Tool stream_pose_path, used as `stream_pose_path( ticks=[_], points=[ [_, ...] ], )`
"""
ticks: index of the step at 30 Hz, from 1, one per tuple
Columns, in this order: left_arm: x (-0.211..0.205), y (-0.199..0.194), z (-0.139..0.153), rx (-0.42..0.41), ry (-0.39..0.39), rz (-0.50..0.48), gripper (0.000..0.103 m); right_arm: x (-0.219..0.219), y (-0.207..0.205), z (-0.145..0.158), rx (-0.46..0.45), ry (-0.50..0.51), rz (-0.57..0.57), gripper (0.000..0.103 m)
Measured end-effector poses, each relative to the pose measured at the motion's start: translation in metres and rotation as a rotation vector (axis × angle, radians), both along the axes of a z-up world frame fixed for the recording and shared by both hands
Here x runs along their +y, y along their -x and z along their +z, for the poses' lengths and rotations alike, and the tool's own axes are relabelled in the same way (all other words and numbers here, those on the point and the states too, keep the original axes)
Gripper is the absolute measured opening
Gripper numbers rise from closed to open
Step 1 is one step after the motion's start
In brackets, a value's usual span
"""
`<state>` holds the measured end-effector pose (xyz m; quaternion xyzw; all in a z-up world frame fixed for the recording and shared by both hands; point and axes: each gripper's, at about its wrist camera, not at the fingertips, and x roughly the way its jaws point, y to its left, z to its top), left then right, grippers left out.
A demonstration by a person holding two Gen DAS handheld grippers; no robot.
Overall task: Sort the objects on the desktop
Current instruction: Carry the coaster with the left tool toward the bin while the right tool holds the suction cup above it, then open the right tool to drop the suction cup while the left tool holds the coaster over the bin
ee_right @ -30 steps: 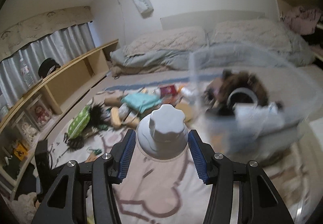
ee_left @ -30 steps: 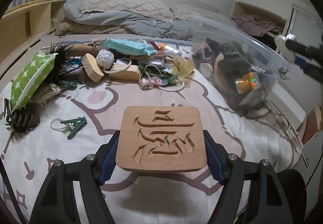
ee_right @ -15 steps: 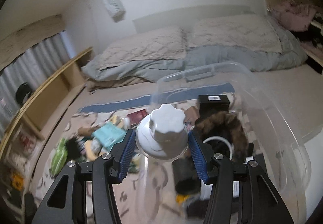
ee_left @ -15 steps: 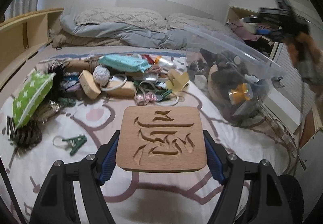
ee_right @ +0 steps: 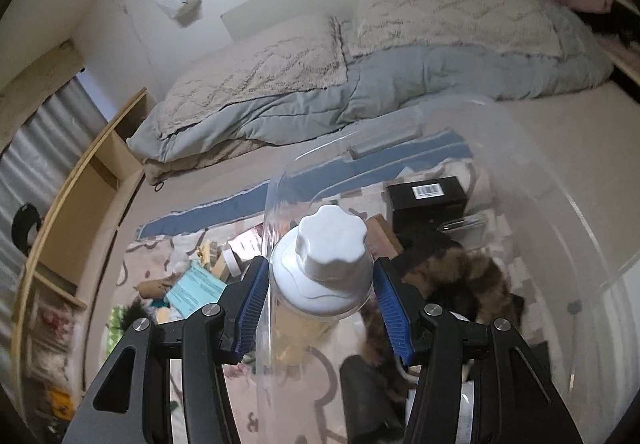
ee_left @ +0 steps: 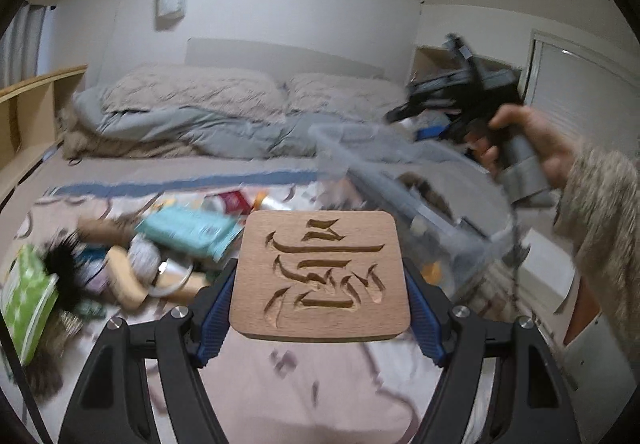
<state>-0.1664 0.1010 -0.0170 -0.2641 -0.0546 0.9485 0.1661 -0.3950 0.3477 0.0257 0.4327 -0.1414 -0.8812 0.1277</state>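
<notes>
My right fingers, clamped on the white-capped bottle, have swung over the clear bin, while my left fingers lift the gripped carved wooden plaque toward it.

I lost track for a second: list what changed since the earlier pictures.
The right gripper carried the white-capped clear bottle over the clear plastic bin. The left gripper lifted the carved wooden square plaque higher. Both grips stayed closed; the clutter on the bed stayed put.
</notes>
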Motion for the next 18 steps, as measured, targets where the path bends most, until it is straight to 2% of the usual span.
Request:
stream_pose_path(
  ticks=[6,10,13,15,16,18],
  points=[
    [0.029,0.04,0.021,0.012,-0.049,-0.046,0.076,-0.001,0.037,-0.022,-0.076,0.072,-0.017,0.054],
    [0.046,0.059,0.028,0.034,-0.044,-0.06,0.076,-0.001,0.06,-0.039,-0.126,0.14,-0.035,0.054],
    [0.054,0.074,0.026,0.017,-0.046,-0.055,0.076,0.002,0.072,-0.054,-0.176,0.217,-0.059,0.055],
    [0.059,0.085,0.024,0.003,-0.052,-0.055,0.076,0.002,0.075,-0.06,-0.21,0.233,-0.06,0.073],
    [0.061,0.092,0.024,-0.002,-0.052,-0.051,0.076,0.004,0.074,-0.062,-0.21,0.227,-0.06,0.094],
    [0.064,0.1,0.026,-0.006,-0.06,-0.043,0.076,0.011,0.068,-0.059,-0.182,0.228,-0.063,0.097]
  ],
)
